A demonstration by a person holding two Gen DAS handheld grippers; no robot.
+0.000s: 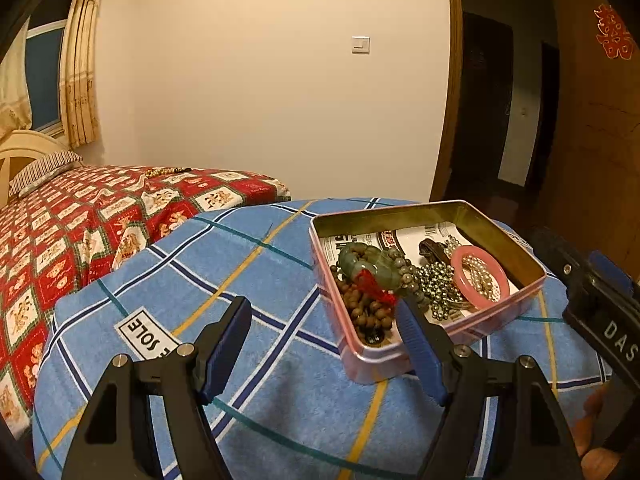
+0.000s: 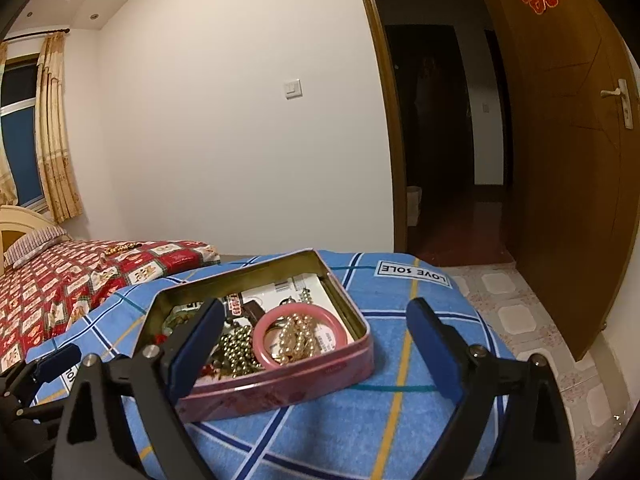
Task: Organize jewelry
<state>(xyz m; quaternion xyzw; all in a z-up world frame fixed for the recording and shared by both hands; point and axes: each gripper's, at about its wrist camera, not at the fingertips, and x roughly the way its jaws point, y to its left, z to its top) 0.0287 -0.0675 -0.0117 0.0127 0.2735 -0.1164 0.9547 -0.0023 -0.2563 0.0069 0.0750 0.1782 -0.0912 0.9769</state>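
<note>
A pink metal tin (image 1: 372,360) sits open on a blue plaid cloth (image 1: 248,256). It holds a green jade piece with a red tassel (image 1: 370,266), brown wooden beads (image 1: 366,312), metallic beads (image 1: 438,284) and a pink bangle (image 1: 480,276) around pearl beads. My left gripper (image 1: 326,314) is open and empty, just left of the tin's near corner. In the right wrist view the tin (image 2: 304,376) lies between the fingers of my open, empty right gripper (image 2: 316,320), with the bangle (image 2: 298,338) and pearls (image 2: 296,336) inside. A string of gold beads (image 1: 162,171) lies far off on the bed.
A bed with a red patterned quilt (image 1: 60,240) lies to the left, with a striped pillow (image 1: 40,170). The right gripper's body (image 1: 600,304) shows at the right of the left wrist view. An open wooden door (image 2: 568,160) and a tiled floor (image 2: 520,312) are to the right.
</note>
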